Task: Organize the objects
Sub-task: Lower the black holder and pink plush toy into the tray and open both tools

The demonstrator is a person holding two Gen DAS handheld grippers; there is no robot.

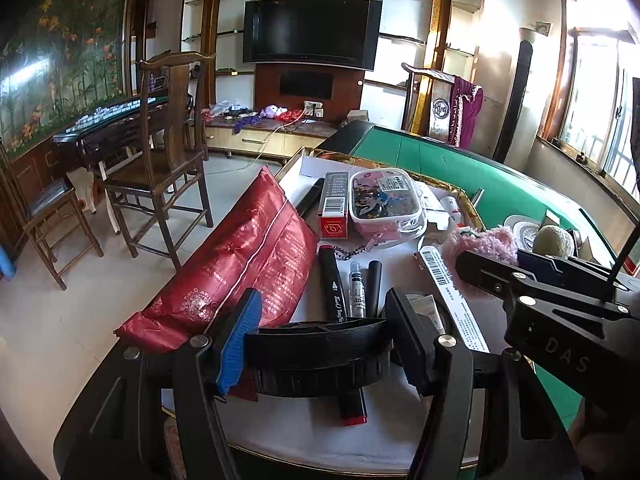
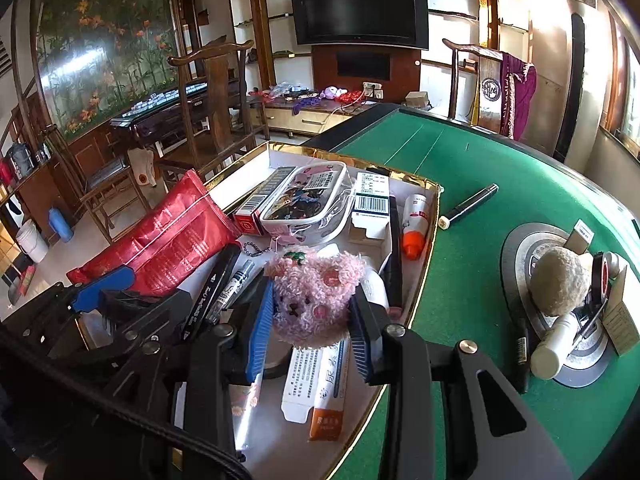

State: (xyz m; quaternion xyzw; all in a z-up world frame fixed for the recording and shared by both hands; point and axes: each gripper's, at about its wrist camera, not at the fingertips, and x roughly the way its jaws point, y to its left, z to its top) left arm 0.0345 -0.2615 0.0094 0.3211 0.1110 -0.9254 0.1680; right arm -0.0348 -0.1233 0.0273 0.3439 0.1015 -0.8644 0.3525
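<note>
At the bottom centre of the right wrist view, we see the right claw (image 2: 312,322) clamped on a pink fluffy toy (image 2: 316,294), its blue-ribbed pads pressing the plush from both sides above the gold-rimmed box (image 2: 434,200). At the bottom centre of the left wrist view, the left claw (image 1: 320,340) is closed on a black ring-shaped object (image 1: 320,354) with a ribbed rim, held over the same box. Inside the box we note a red foil packet (image 1: 244,256) at the left, a black marker (image 1: 334,284) beside it, a clear pouch (image 2: 306,200) toward the upper middle, and a white carton (image 2: 320,388) lying below the toy. On the green surface (image 2: 472,168) to the right, a black pen (image 2: 468,206) lies well apart from the box, and a beige plush ball (image 2: 560,282) rests on the round centre plate (image 2: 520,244).
</note>
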